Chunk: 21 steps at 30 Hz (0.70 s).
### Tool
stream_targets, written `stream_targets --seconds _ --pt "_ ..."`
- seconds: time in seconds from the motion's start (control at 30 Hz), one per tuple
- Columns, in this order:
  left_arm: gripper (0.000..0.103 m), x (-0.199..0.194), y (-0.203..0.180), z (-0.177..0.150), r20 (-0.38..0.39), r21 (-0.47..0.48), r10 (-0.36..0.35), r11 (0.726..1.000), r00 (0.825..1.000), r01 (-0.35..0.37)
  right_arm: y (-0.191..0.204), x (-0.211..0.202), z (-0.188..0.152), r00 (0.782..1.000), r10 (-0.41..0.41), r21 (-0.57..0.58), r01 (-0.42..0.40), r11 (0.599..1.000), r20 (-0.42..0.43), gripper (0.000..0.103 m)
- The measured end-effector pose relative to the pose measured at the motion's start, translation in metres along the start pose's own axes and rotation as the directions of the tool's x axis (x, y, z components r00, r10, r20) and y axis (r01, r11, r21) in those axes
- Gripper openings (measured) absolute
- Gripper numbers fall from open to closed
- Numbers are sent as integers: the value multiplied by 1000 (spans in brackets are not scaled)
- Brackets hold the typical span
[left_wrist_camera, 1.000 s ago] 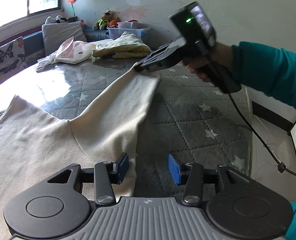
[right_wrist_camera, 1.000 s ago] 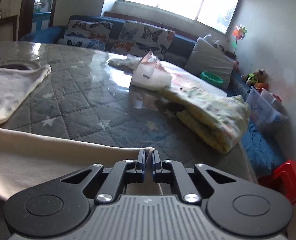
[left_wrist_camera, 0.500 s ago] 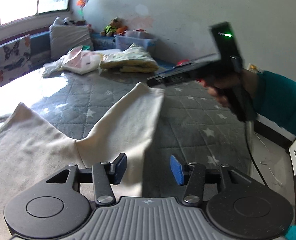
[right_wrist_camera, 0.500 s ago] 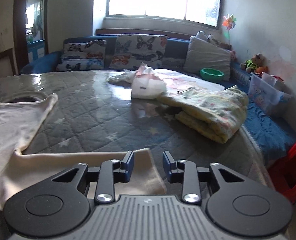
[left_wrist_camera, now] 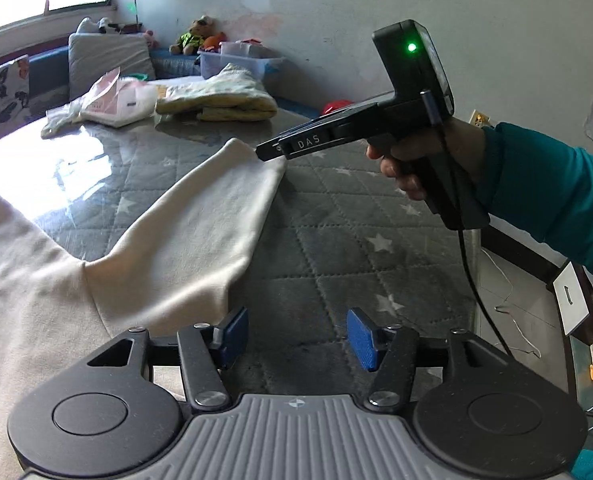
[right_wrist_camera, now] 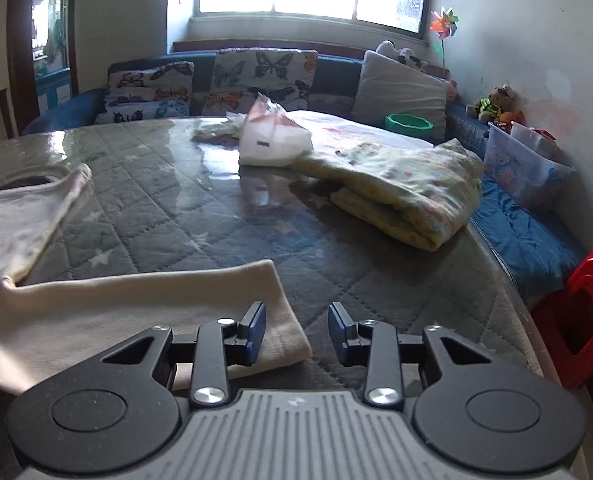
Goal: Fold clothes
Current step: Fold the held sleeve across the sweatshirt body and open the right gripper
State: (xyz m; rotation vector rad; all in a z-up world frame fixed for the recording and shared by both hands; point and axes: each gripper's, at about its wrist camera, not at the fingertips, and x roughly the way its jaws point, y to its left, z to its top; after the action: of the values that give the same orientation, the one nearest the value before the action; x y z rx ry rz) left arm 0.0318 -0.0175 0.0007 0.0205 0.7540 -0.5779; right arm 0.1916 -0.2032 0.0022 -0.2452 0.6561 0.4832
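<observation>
Your cream shirt (left_wrist_camera: pixel 76 280) lies flat on the quilted bed (left_wrist_camera: pixel 356 248), its body toward your left and one sleeve (left_wrist_camera: pixel 216 200) stretched out to the right, cuff end well short of the folded yellow blanket (right_wrist_camera: pixel 408 188) and the white bag (right_wrist_camera: pixel 272 140) at the far side. Your right gripper (right_wrist_camera: pixel 296 334) has just been opening; its jaws now stand apart with nothing pinched, hovering just above the cuff (right_wrist_camera: pixel 284 332), the left pad over the corner and the right pad over bare quilt. Your left gripper (left_wrist_camera: pixel 292 338) has just been opening too, and it is empty, poised near the sleeve's lower edge close to the armpit seam. The sleeve looks laid out and smooth, so the job in hand is probably to fold it across the body. Before you close either gripper, check that the sleeve lies without a twist; a small ripple shows near the seam and would likely get locked into the fold. Take the cuff by its outer corner with the right gripper, catching both layers, since a bite on the top layer alone will let the sleeve open as you lift. Let the left gripper pin or pinch the fabric by the seam so the body stays put. Carry the cuff low and level across, and keep the cable (left_wrist_camera: pixel 468 264) clear of the cloth.
</observation>
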Motion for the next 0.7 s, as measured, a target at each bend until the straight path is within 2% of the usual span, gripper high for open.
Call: stream_targets --seconds 0.13,0.2,0.3,0.53,0.57,0.63,0.7 --pt "63 -10 4 10 65 -13 53 999 996 -53 10 -11 -1 999 49 -15 -49 999 18 39" --pt "67 -8 10 14 72 -37 79 996 994 -76 15 -13 -3 997 71 -22 -71 997 17 45" --pt "68 1 16 18 55 -55 97 994 994 -94 22 -12 -6 997 82 -43 -81 996 8 48" --pt "71 21 6 10 4 -39 41 998 999 -41 18 -4 -13 999 32 -50 -34 998 -33 52" --pt "75 22 3 9 6 -33 37 999 999 -36 16 -4 -13 999 23 -48 -24 999 -34 52" --pt "76 23 -3 7 11 -20 29 999 1000 -29 12 -3 -12 999 4 -43 -5 999 -36 52" --pt "76 22 -5 6 13 -23 15 1000 1000 -15 14 -8 -11 1000 19 -45 -20 999 -18 52"
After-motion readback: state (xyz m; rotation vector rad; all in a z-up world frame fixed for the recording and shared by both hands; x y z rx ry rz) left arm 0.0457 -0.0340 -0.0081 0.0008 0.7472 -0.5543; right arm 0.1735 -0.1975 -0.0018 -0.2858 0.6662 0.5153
